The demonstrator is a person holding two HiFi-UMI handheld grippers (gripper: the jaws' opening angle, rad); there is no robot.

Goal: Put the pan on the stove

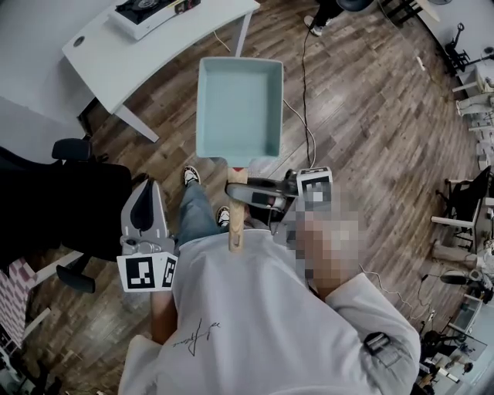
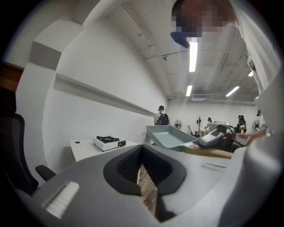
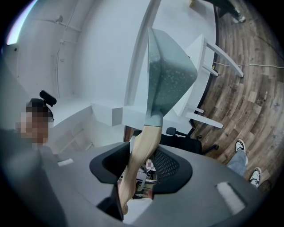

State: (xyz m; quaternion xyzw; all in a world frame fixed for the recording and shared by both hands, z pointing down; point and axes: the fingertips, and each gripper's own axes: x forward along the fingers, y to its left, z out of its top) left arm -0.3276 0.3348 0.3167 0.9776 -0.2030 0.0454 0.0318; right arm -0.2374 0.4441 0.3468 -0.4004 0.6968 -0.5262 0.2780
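A pale blue-green rectangular pan (image 1: 239, 108) with a wooden handle (image 1: 237, 220) hangs in the air above the wooden floor, in front of the person. My right gripper (image 1: 242, 191) is shut on that handle; in the right gripper view the handle (image 3: 141, 155) runs between the pads and the pan (image 3: 171, 75) stands up beyond them. My left gripper (image 1: 147, 187) hangs at the left, shut and holding nothing. The stove (image 1: 150, 11), a small white tabletop burner, sits on the white table (image 1: 131, 65) at the far left. The left gripper view shows the stove (image 2: 108, 142) and the pan (image 2: 171, 136) ahead.
A black office chair (image 1: 73, 204) stands at the left beside the person. A cable (image 1: 310, 131) trails across the wooden floor right of the pan. The person's shoes (image 1: 191, 176) show under the pan. Desks and equipment line the right edge; people stand far off.
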